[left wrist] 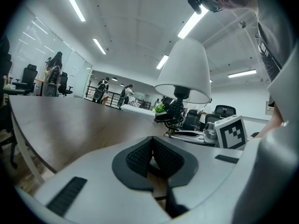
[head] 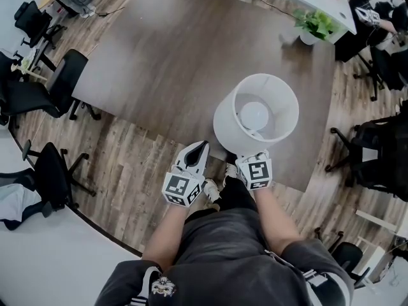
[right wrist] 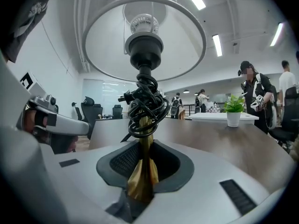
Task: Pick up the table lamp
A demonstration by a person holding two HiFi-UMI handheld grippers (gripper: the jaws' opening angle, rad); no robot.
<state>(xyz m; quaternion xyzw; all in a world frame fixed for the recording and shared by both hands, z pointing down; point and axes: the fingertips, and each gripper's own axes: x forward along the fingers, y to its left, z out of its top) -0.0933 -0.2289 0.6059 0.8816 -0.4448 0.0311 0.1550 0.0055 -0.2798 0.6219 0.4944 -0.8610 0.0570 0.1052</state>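
Observation:
The table lamp [head: 224,125] with a white shade stands on the brown table [head: 166,56] near its front edge. In the right gripper view its brass stem [right wrist: 144,139] rises between the pads, with a black cable [right wrist: 145,104] coiled round it under the socket and shade [right wrist: 100,36]. My right gripper [right wrist: 145,160] is shut on that stem; in the head view it [head: 247,159] reaches under the shade. My left gripper [head: 199,150] hovers just left of the lamp, pads [left wrist: 140,155] together and empty. Its view shows the lamp [left wrist: 183,71] ahead to the right.
Black office chairs [head: 48,171] stand on the wood floor at the left, and another chair [head: 376,152] at the right. A potted plant [head: 313,25] sits at the table's far right. People [right wrist: 254,94] stand beyond the table.

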